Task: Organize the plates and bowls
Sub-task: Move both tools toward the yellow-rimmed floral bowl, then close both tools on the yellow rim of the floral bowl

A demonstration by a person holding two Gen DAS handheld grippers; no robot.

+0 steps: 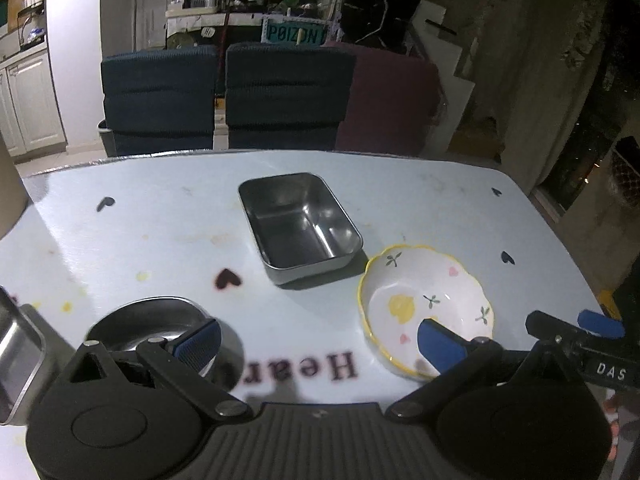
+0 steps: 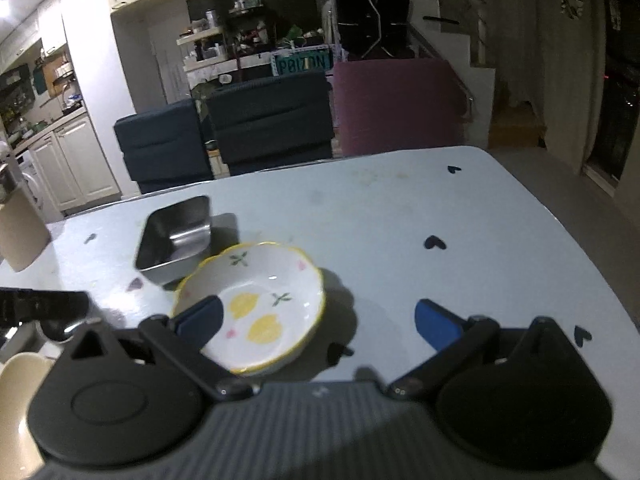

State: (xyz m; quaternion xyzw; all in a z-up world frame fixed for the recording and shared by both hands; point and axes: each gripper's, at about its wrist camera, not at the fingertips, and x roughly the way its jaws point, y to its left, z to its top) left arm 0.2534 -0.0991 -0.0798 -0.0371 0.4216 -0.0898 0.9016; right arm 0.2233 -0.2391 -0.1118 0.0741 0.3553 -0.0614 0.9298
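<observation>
A white scalloped bowl with a yellow rim and lemon print [image 1: 426, 304] [image 2: 256, 304] sits on the pale blue table. A rectangular steel tray [image 1: 300, 226] [image 2: 174, 240] stands just behind it. A round steel bowl [image 1: 154, 326] lies near my left gripper's left finger. My left gripper [image 1: 318, 344] is open and empty above the table, its right fingertip over the scalloped bowl's near rim. My right gripper [image 2: 318, 322] is open and empty, its left fingertip over that bowl's left rim. It also shows in the left wrist view [image 1: 576, 330].
Another steel tray [image 1: 18, 356] sits at the left edge. A cream dish [image 2: 18, 408] lies at lower left, a cardboard piece [image 2: 22, 232] stands at far left. Dark chairs [image 1: 224, 96] line the table's far edge [image 1: 280, 152].
</observation>
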